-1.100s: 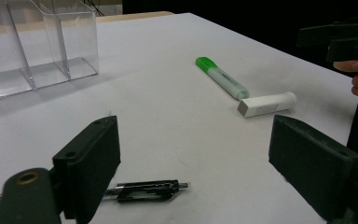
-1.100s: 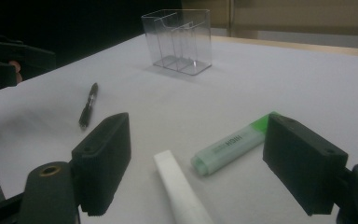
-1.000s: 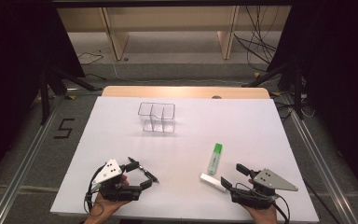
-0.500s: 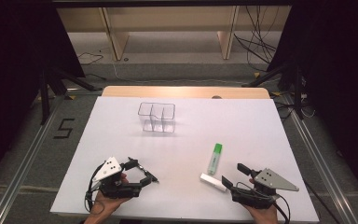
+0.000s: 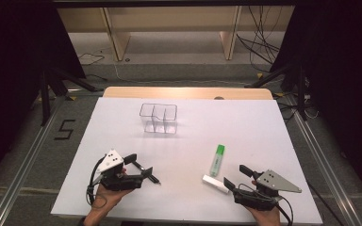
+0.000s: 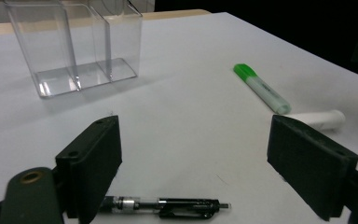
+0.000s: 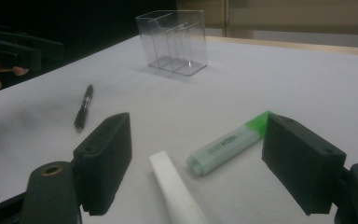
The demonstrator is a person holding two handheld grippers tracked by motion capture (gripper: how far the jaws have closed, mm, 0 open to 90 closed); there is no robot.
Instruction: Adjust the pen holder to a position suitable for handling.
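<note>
Black pen point(image 6: 165, 207) flat on the white worktop point(image 5: 245, 127), near the front edge toward the left corner, lying crosswise just ahead of the left gripper point(image 6: 193, 161). Jaws there spread wide, holding nothing, one jaw partly over the pen's clear end; probably lined up for a grab, the pen sitting in the gap between the two pads. Same pen point(image 5: 147, 173) from above: slanted, tip toward the middle of the worktop, right at the gripper's front.

Further right along the front edge: green highlighter point(image 5: 217, 160) and white tube point(image 5: 215, 183), tube's end close to the highlighter's base, both loose on the surface. Right gripper point(image 7: 198, 175) aimed at this pair, jaws fully apart, gripping nothing, the tube running up between them. Likely poised for one of the two, though which cannot be told.

Clear organiser point(image 5: 159, 117) upright toward the back edge, middle-left, compartments empty; seemingly the destination, hence left standing open-topped and well apart from the loose items.

Left gripper view: pen's clear barrel and clip in detail, lost from above. Right gripper view: lettering on the highlighter, plus the pen farther off beside the other hand. High view alone: both grippers' spacing along the front edge.
</note>
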